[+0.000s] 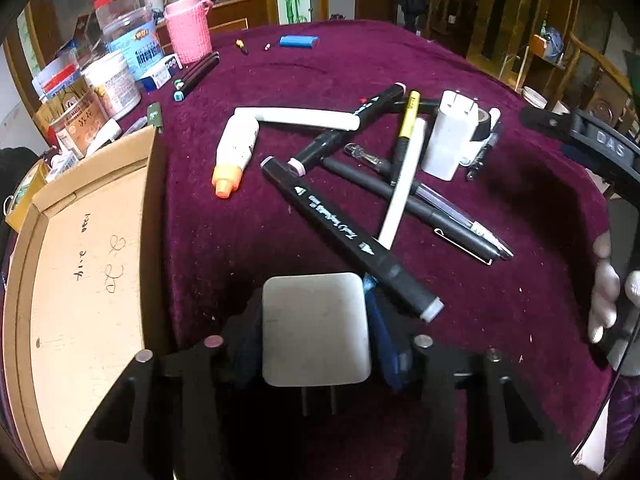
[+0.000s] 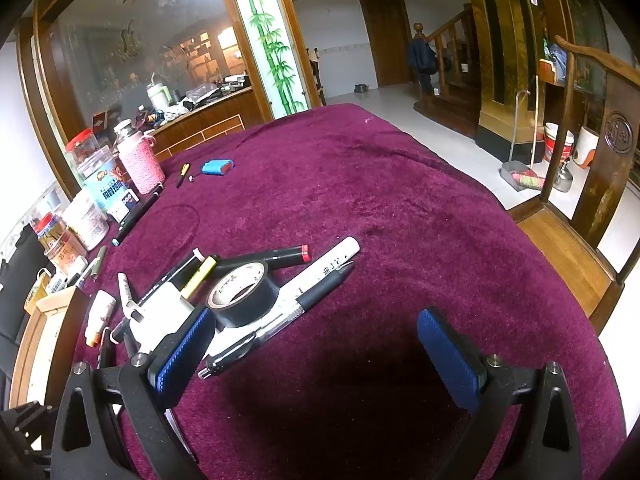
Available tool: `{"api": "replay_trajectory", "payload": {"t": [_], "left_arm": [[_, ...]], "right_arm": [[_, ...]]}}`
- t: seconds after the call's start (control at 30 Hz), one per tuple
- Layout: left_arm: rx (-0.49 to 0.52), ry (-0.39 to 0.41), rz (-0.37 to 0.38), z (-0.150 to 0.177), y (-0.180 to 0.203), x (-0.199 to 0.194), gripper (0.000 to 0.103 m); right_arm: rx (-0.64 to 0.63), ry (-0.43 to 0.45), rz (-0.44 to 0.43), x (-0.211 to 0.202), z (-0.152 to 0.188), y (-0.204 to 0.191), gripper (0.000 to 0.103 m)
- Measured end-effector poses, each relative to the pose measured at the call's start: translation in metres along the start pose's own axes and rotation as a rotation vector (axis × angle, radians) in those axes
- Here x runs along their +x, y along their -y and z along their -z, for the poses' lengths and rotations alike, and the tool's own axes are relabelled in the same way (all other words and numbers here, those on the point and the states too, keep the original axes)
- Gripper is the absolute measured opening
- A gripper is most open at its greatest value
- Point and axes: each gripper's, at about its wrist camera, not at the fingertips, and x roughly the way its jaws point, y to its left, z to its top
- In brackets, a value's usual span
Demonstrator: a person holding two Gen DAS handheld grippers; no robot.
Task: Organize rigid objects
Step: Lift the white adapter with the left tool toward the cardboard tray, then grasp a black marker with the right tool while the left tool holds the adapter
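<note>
Box (image 1: 92,264): on the table's left side, beside the left gripper (image 1: 316,332).
Plug (image 1: 316,328): between the left gripper's fingers.
Pen pile (image 1: 384,184): on the cloth (image 1: 520,280), behind the held plug.
Second plug (image 1: 452,136): standing in the pile, right part.
Tape roll (image 2: 242,294): just behind the right gripper's (image 2: 320,356) left finger.
Jars (image 1: 116,68): back left, behind the box.

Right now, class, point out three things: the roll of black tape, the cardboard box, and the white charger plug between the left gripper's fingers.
Roll of black tape (image 2: 244,294): right wrist view, on its outer side wall.
Cardboard box (image 1: 86,280): left wrist view, on its bare floor.
White charger plug (image 1: 316,328): left wrist view, on its flat top face.
</note>
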Motion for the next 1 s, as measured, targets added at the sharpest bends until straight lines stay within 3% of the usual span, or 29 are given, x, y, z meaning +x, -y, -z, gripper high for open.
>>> {"api": "replay_trajectory", "payload": {"t": [0.23,0.47,0.53,0.63,0.7,0.77,0.83,1.0], "left_arm": [[-0.039,0.013,0.050,0.007,-0.007,-0.003,0.045],[-0.005,0.031,-0.011,0.010,0.006,-0.003,0.045],[-0.022,0.033,0.014,0.012,0.003,-0.005,0.044],[-0.080,0.032,0.071,0.017,-0.005,-0.011,0.044],[-0.098,0.037,0.095,0.023,-0.009,-0.017,0.044],[-0.110,0.047,0.119,0.029,-0.009,-0.026,0.044],[-0.126,0.064,0.153,0.036,-0.010,-0.037,0.044],[-0.139,0.115,0.202,0.052,-0.011,-0.061,0.044]], "right_arm": [[0.003,-0.002,0.014,0.001,0.001,-0.001,0.102],[0.003,0.000,0.023,0.000,0.001,-0.002,0.102],[0.002,0.006,0.012,-0.002,0.000,-0.002,0.102],[-0.013,0.090,-0.006,-0.026,-0.002,-0.007,0.102],[-0.037,0.124,-0.079,-0.049,-0.003,-0.020,0.102],[-0.085,0.100,-0.207,-0.065,-0.004,-0.043,0.102],[-0.177,0.025,-0.327,-0.067,-0.003,-0.074,0.102],[-0.323,-0.174,-0.460,-0.044,0.013,-0.142,0.102]]}}
